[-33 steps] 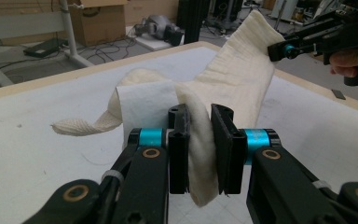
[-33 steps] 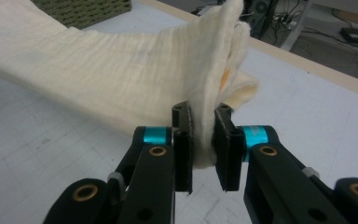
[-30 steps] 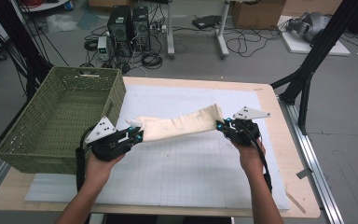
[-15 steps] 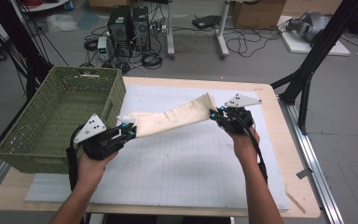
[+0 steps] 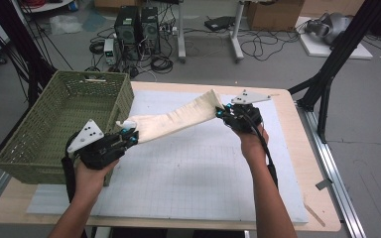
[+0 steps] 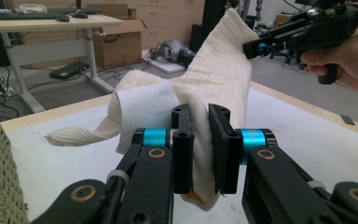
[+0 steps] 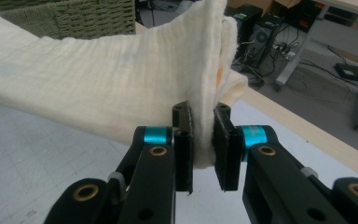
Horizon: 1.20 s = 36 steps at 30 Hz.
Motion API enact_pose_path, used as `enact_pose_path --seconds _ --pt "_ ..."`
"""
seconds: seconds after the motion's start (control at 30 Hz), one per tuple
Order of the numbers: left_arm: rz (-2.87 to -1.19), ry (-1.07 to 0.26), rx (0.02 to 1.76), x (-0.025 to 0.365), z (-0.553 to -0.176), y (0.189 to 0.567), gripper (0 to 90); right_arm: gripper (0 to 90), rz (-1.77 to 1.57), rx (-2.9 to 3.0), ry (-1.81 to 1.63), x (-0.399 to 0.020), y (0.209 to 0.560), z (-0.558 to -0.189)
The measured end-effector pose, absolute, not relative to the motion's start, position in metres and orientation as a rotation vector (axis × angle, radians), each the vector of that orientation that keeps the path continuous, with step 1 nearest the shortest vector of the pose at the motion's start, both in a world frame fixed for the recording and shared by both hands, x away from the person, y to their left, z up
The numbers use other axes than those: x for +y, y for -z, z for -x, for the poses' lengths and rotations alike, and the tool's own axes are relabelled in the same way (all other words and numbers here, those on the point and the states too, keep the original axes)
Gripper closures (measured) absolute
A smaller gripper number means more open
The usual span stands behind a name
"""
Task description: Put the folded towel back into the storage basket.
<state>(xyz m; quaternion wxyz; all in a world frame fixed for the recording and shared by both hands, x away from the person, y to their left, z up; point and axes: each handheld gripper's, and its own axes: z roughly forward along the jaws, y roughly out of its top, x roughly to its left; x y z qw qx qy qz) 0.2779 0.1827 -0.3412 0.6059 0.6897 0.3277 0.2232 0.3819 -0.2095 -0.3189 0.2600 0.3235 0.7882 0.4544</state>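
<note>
— So, what took up the most room?

— That was the table [image 5: 297,198], its white mat [image 5: 188,178] spread across the top. At about nine o'clock on it stood the green basket [image 5: 54,124], a woven one, right at the table's left edge.

— And the cloth?

— It was a cream cloth [image 5: 176,121], off the mat for most of its length and strung between the two grippers. It ran from roughly eight o'clock up to one o'clock, with the far end higher. In the left gripper view a loose end [image 6: 74,135] of it lay on the mat.

— What about the grippers?

— Well, the left gripper [image 5: 129,135] sat just beside the basket's near corner, its jaws clamped on the cloth's near end; in its own view the fabric was bunched between the pads [image 6: 200,149]. The right gripper [image 5: 220,113], at one o'clock, pinched the other end, with folded edges squeezed between its jaws [image 7: 201,140].

— Were the hands touching?

— No, well apart, the cloth between them.
</note>
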Motion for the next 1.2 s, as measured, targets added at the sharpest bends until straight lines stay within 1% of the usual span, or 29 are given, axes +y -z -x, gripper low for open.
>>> enact_pose_path --seconds 0.3,0.67,1.2 --pt "-1.573 -0.547 0.753 0.189 -0.271 0.331 80.2 80.2 -0.862 2.121 -1.251 -0.193 0.305 -0.397" --pt "-1.537 -0.592 0.785 0.210 -0.266 0.326 80.2 80.2 -0.780 2.127 -1.238 -0.156 0.283 -0.417" --pt "-1.509 -0.641 0.826 0.231 -0.259 0.323 80.3 80.2 -0.728 2.135 -1.262 -0.107 0.274 -0.445"
